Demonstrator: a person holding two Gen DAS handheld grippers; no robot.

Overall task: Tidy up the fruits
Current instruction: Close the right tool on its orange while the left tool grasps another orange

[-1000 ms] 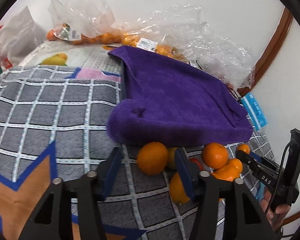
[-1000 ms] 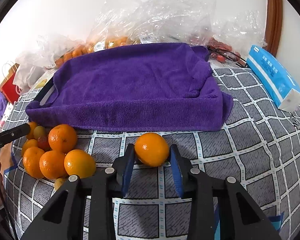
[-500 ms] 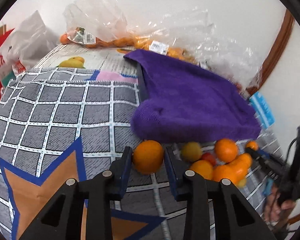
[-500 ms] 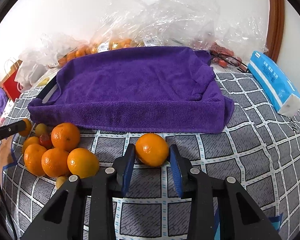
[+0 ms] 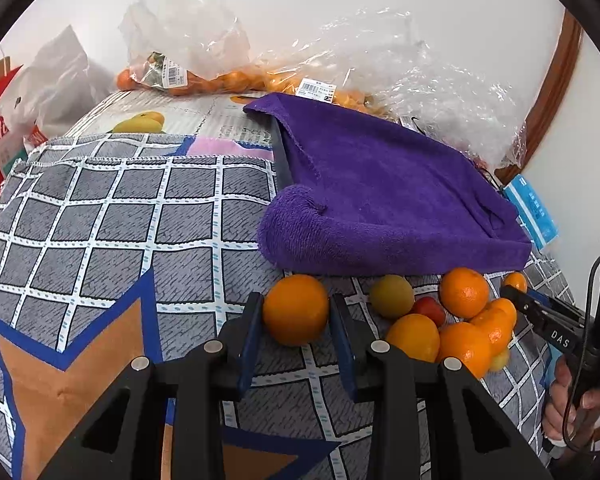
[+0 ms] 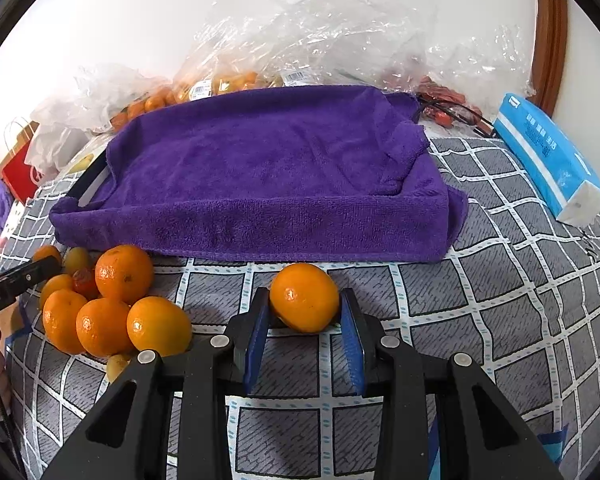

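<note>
On the checked table [image 6: 500, 300], just before the purple towel-lined tray [image 6: 268, 168], each hand-held gripper clamps one orange: left [image 5: 296, 322] on its orange [image 5: 295, 309], right [image 6: 305, 316] on another [image 6: 304, 297]. Both picks look made; next, I judge, comes lifting them over the tray's near wall.

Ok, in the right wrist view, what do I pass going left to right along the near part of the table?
Tip of the left gripper → pile of oranges → single orange gripped in the right gripper → blue tissue pack, set farther back at the right.
</note>
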